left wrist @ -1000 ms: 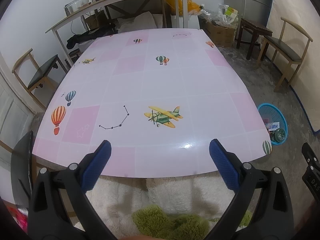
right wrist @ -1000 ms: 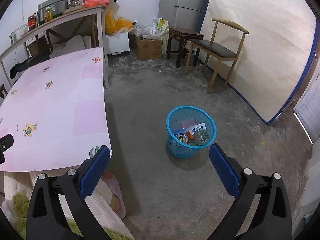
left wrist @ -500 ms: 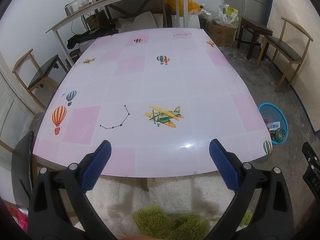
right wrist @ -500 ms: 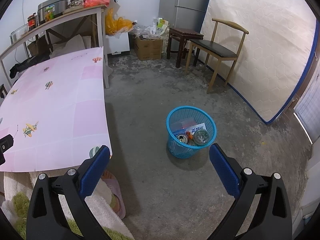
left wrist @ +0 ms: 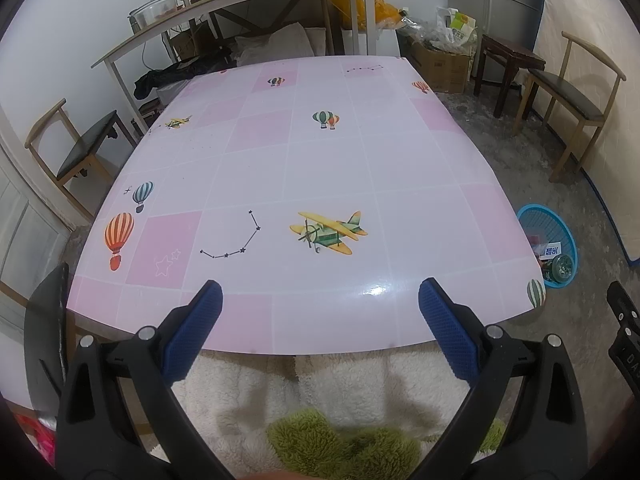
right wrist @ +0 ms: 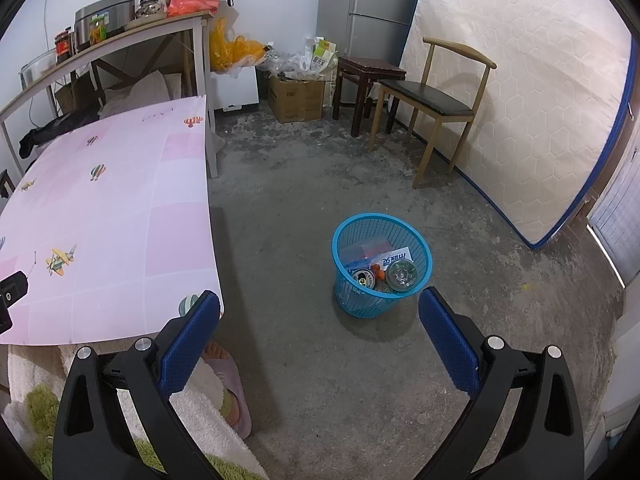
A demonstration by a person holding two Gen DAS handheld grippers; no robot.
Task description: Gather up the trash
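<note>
A blue mesh trash basket (right wrist: 382, 270) stands on the concrete floor to the right of the table; it holds cans, a white packet and other trash. It also shows at the right edge of the left wrist view (left wrist: 549, 250). My left gripper (left wrist: 320, 312) is open and empty, over the near edge of the pink table (left wrist: 304, 160). My right gripper (right wrist: 320, 320) is open and empty, held above the floor just in front of the basket. No trash shows on the tabletop.
A wooden chair (right wrist: 436, 96) and dark stool (right wrist: 366, 80) stand near a mattress (right wrist: 532, 92) leaning on the right wall. A shelf table (left wrist: 240, 8) with jars is behind the pink table. Another chair (left wrist: 76, 152) is on the left. A slippered foot (right wrist: 228, 384) is near the table corner.
</note>
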